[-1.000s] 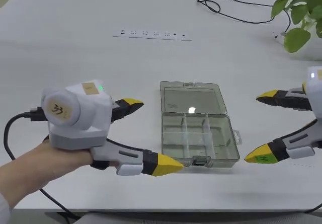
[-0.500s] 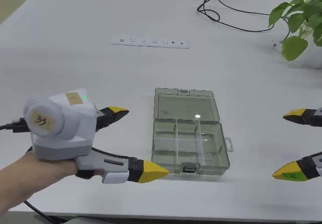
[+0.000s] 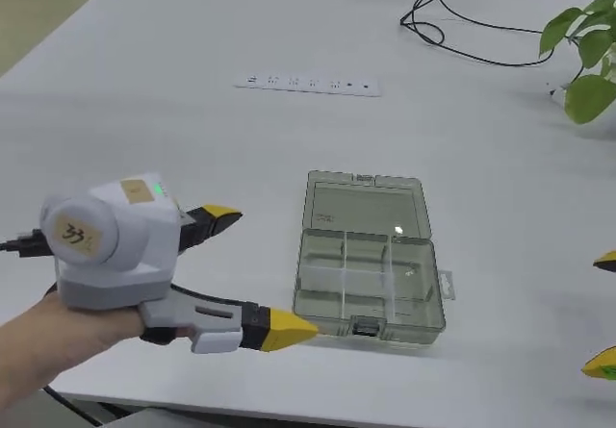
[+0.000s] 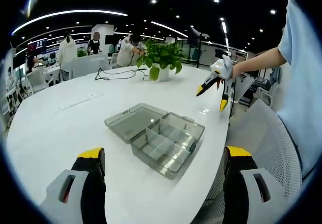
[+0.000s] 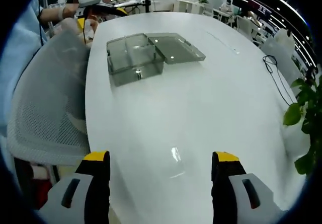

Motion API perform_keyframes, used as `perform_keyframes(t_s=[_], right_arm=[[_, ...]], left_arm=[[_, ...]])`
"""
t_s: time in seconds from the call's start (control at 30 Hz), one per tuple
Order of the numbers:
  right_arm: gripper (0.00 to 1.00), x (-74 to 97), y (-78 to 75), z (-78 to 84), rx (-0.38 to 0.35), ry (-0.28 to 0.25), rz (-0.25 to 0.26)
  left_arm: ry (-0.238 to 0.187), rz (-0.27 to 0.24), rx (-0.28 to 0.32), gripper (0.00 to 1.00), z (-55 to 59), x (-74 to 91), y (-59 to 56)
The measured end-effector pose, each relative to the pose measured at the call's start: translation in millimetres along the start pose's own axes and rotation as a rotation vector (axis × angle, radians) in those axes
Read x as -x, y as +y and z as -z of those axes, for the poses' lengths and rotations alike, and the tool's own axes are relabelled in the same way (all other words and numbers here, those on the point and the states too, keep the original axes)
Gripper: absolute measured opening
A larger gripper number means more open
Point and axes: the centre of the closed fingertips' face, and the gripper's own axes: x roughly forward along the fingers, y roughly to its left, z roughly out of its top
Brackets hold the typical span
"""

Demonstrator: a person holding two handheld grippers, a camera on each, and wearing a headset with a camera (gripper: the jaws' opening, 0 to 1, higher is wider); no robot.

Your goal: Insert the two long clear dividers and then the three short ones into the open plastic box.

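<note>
While its lid lies flat behind it, the clear box [image 3: 332, 298] sits open near the front edge of the white table [image 3: 173, 130], with dividers [image 3: 367, 262] standing inside. Left gripper [image 3: 260, 272]: just beside the box, jaws spread, empty. Right gripper [image 3: 604, 313]: well apart, jaws spread, empty. Power strip [image 3: 308, 85]: beyond the box.

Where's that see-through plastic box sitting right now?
In the head view the plastic box lies open on the white table, just right of the left tool and nearer the person than the power strip.
</note>
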Motion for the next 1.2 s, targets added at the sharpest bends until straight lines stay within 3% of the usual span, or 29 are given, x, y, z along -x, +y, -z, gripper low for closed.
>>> perform_keyframes(t_s=[0.1,0.23,0.3,0.43,0.67,0.97,1.2], right_arm=[[0.81,-5.1,-4.7,8.9,0.081,0.057,0.002],[0.76,-12.6,-3.4,14.2,0.098,0.092,-0.03],[0.66,-14.4,-1.1,16.2,0.102,0.108,-0.054],[0.6,-19.6,1.8,23.2,0.168,0.163,-0.095],[0.48,-26.0,2.1,22.1,0.213,0.195,-0.114],[0.42,-27.9,5.6,21.8,0.216,0.213,-0.156],[0.35,-26.3,5.5,22.6,0.238,0.218,-0.155]], left_arm=[[-0.003,-0.01,0.011,1.0,2.7,0.7,0.7],[-0.011,-0.021,0.015,1.0,4.2,1.9,-0.9],[-0.016,-0.026,0.021,1.0,4.6,2.0,-1.5],[-0.018,-0.031,0.025,1.0,7.0,2.7,-3.5],[-0.031,-0.043,0.029,1.0,3.5,3.3,-4.5],[-0.037,-0.042,0.027,0.99,-1.5,0.0,-4.4],[-0.041,-0.027,0.027,0.99,-3.9,-4.6,-8.5]])
